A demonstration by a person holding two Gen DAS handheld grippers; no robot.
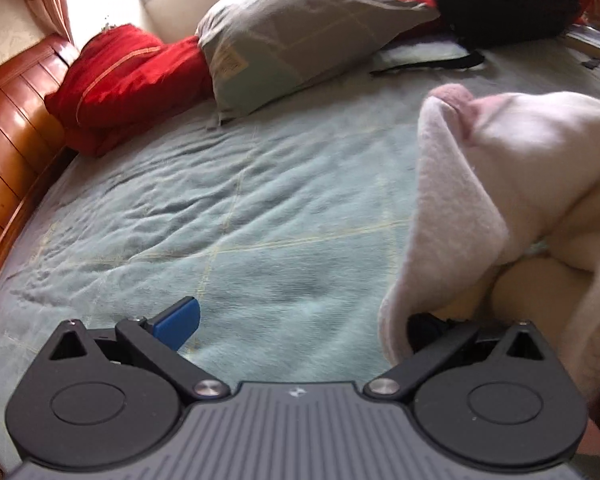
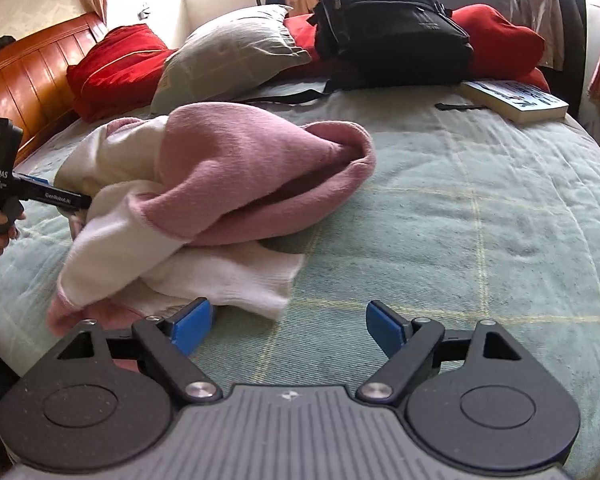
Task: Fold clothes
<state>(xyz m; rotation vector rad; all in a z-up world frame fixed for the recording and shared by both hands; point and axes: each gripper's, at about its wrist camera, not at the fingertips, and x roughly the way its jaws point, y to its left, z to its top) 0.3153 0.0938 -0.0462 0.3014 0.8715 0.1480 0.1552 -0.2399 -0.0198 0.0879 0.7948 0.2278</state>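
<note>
Headboard [image 2: 28, 68] of glossy orange-brown wooden slats stands at the far left; one only, curved along the bed's edge; beside it lies one red cushion [image 2: 116, 68], satiny, with a thin gold stripe; next comes one grey pillow [image 2: 228, 56], soft and creased; then one black backpack [image 2: 388, 28], bulky nylon, resting against a second red bundle [image 2: 496, 40]; one thick paperback book [image 2: 516, 100] lies flat at the far right. All sit on one pale green bedspread [image 2: 480, 220], woven and rumpled, crossed by thin yellow lines.

One garment [image 2: 220, 200] lies crumpled left of centre on the bedspread, fleecy, pink and white, bunched in rounded folds. My left gripper [image 2: 74, 204] is pressed into its left side; its jaws stand wide apart, one blue pad [image 1: 178, 322] bare and the other hidden under the fleece, clamping nothing that I can see. My right gripper [image 2: 290, 326] hangs released just before the garment's white near corner; two blue rubbery pads [image 2: 192, 326] spread wide, the left one just beside the cloth.
</note>
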